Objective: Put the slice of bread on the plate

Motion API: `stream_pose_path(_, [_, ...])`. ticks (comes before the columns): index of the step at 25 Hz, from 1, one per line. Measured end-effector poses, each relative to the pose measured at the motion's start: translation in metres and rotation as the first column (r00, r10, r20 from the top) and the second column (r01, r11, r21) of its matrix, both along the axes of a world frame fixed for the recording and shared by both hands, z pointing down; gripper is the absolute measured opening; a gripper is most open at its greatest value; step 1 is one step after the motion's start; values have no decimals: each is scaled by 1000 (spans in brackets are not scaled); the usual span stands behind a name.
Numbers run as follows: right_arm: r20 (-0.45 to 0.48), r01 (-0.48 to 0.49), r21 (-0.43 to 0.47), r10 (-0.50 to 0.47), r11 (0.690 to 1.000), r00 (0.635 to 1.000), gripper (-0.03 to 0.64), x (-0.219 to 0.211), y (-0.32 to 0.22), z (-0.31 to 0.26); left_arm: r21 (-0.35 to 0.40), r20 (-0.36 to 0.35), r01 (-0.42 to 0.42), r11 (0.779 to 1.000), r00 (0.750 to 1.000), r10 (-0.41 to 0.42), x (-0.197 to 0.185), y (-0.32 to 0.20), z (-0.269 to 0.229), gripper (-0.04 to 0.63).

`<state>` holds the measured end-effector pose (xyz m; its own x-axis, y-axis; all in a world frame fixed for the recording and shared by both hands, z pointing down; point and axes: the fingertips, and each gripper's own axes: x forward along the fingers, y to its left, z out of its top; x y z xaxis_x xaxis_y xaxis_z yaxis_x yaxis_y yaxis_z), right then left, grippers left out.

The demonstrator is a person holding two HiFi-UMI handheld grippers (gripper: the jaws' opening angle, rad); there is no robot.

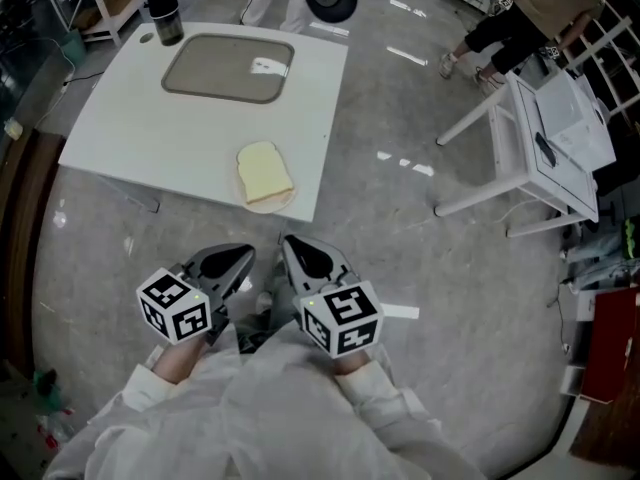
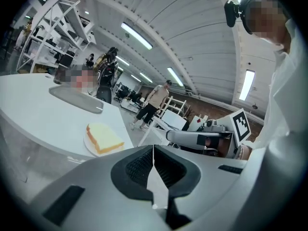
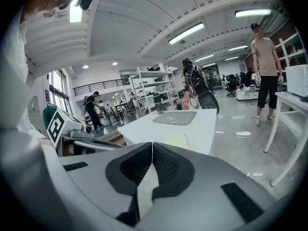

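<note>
A slice of bread lies on a small white plate at the near right corner of the white table. The bread and its plate also show in the left gripper view, and the bread shows pale in the right gripper view. My left gripper and right gripper are held close to my body, well short of the table. Both are shut with nothing between their jaws.
A grey tray lies on the table's far half, and a dark bottle stands at its far left corner. A white bench with a box stands to the right. People stand beyond it.
</note>
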<state>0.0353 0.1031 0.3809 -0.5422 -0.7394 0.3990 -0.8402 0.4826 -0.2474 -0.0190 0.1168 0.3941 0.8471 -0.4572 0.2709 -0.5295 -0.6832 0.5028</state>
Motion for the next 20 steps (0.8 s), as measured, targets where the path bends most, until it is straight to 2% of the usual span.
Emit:
stream_pose_path(6, [6, -1, -6, 1, 1000, 1000, 15, 11, -40, -2, -12, 28, 53, 999, 998, -52, -7, -35, 2, 14])
stream_pose_path(11, [13, 9, -44, -8, 999, 1000, 15, 18, -64, 9, -49, 43, 97, 994, 995, -95, -10, -62, 13, 14])
stream_pose_path(20, [10, 41, -95, -40, 995, 999, 15, 25, -108, 29, -139, 35, 190, 972, 982, -187, -16, -99, 41, 14])
